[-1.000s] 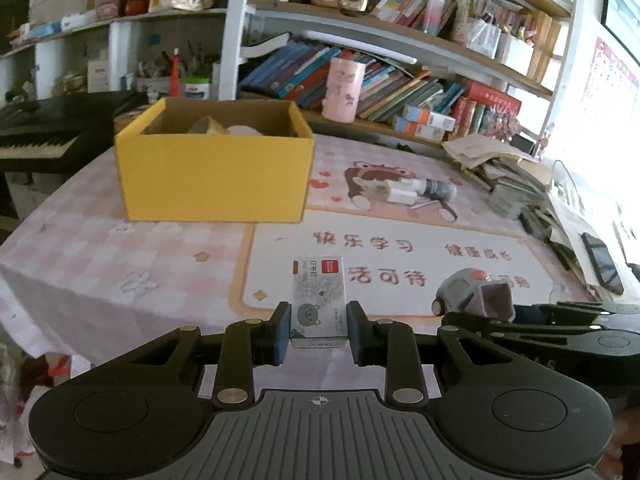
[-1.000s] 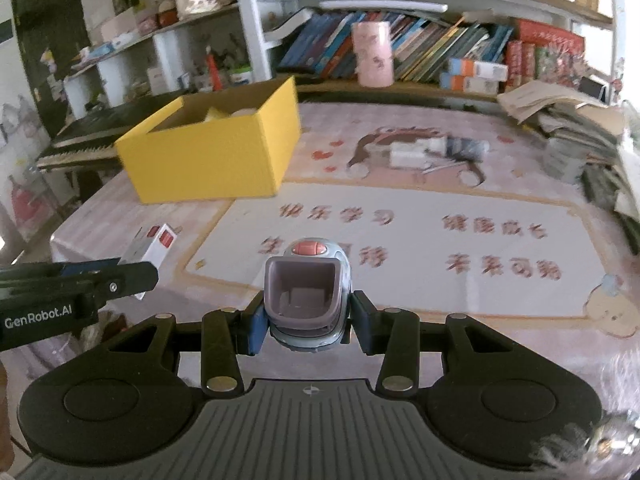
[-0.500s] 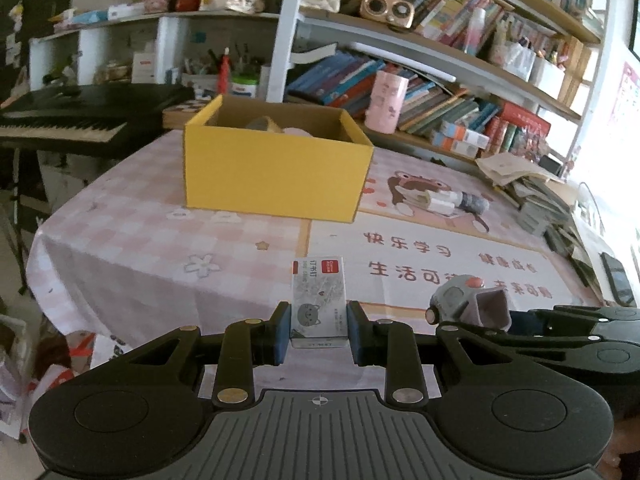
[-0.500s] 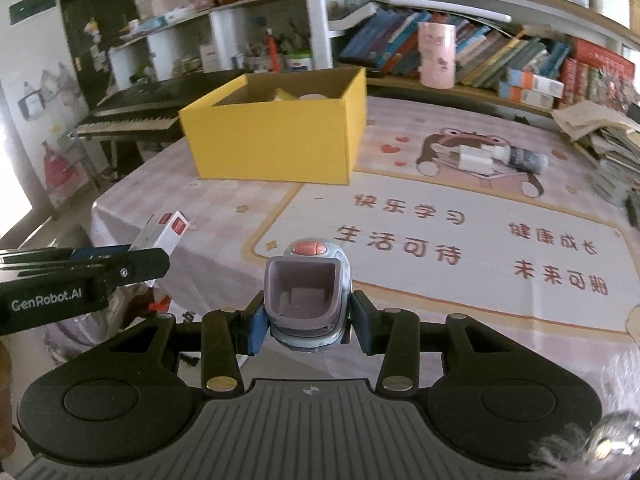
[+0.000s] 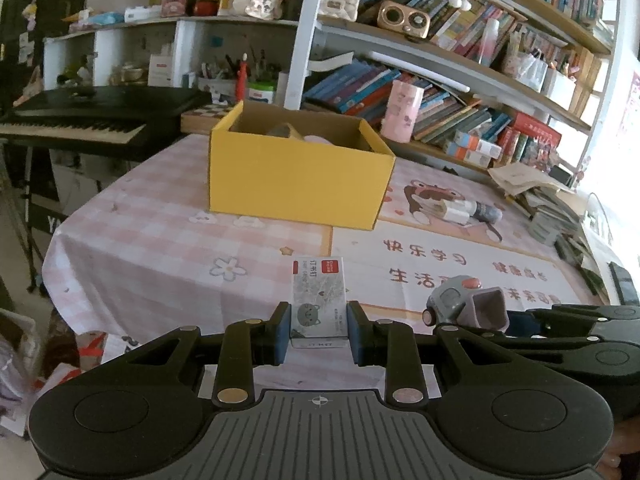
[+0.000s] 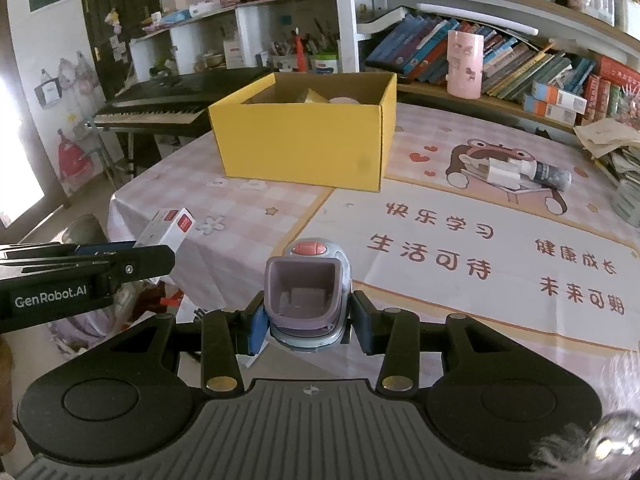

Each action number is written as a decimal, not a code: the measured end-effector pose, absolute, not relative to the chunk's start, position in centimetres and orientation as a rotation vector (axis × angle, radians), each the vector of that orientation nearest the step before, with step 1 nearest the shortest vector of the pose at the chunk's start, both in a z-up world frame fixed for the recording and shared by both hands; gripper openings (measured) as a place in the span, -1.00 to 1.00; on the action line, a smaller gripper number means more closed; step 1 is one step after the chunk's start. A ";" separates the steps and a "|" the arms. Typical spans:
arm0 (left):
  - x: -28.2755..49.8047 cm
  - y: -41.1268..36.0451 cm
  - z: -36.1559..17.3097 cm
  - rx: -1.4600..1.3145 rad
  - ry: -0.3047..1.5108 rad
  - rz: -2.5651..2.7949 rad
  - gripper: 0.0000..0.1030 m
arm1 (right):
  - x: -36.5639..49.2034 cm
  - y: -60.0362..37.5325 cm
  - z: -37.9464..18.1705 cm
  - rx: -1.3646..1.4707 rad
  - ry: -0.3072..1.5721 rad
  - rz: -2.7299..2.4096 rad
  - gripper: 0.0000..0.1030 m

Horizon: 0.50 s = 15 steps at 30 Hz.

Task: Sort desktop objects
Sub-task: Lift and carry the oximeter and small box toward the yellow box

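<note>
Right now both grippers are loaded and hanging above the near edge of the table (image 5: 160, 240). The left gripper (image 5: 319, 332) has its blue pads clamped on the sides of a small box (image 5: 318, 300), white and grey with red labels at its far end and a little cat face printed near the grip. From the right wrist view that same small box (image 6: 170, 226) pokes out past the left gripper (image 6: 120, 258), tilted up, off the table's left corner.

Over on the other side, the right gripper (image 6: 307, 322) is squeezed onto a grey toy car (image 6: 308, 280) with a red button on top and an open purple scoop facing the camera. The left wrist view catches the toy car (image 5: 466, 306) from the side, held just right of the small box, the two apart.

Ahead of both sits the yellow box (image 5: 296, 176), open at the top, standing on the pink checked tablecloth (image 6: 240, 208) with a few things showing inside, too hidden to name. To its right a printed mat (image 6: 480, 248) with red characters covers the cloth, and a bottle (image 6: 548, 170) lies on the cartoon bear at its far end. Behind, a pink cup (image 6: 464, 64) stands on the bookshelf (image 5: 460, 92), and a keyboard (image 5: 72, 128) sits off to the left.
</note>
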State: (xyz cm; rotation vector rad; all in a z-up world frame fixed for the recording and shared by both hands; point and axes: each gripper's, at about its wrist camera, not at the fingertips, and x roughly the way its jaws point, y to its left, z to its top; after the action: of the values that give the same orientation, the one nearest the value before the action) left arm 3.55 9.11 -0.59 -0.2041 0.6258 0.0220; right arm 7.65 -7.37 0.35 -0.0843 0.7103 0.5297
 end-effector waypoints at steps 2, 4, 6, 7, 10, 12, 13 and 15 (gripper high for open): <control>3.7 9.2 -0.6 -0.208 0.625 0.025 -0.46 | 7.7 -7.1 0.5 -0.091 0.707 0.536 -0.23; 3.9 9.3 -0.7 -0.211 0.627 0.025 -0.46 | 7.8 -7.0 0.5 -0.099 0.709 0.540 -0.23; 4.2 9.1 -0.7 -0.210 0.631 0.020 -0.46 | 8.1 -7.0 0.5 -0.101 0.714 0.540 -0.23; 4.3 9.0 -0.8 -0.210 0.633 0.018 -0.46 | 8.2 -7.0 0.5 -0.103 0.715 0.540 -0.23; 4.8 8.9 -0.9 -0.213 0.641 0.015 -0.46 | 8.8 -7.1 0.4 -0.105 0.721 0.541 -0.23; 5.2 9.0 -1.1 -0.215 0.645 0.021 -0.46 | 9.5 -6.9 0.3 -0.109 0.725 0.549 -0.23; 5.5 9.1 -1.1 -0.216 0.646 0.026 -0.46 | 9.8 -6.8 0.3 -0.112 0.726 0.554 -0.23; 6.1 9.2 -1.1 -0.217 0.643 0.040 -0.46 | 10.6 -6.5 0.2 -0.119 0.725 0.568 -0.23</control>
State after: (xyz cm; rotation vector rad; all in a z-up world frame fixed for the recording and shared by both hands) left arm 6.13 9.24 -1.09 -0.2167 0.6430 0.0403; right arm 10.63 -6.52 0.19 -0.1193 0.7248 0.5682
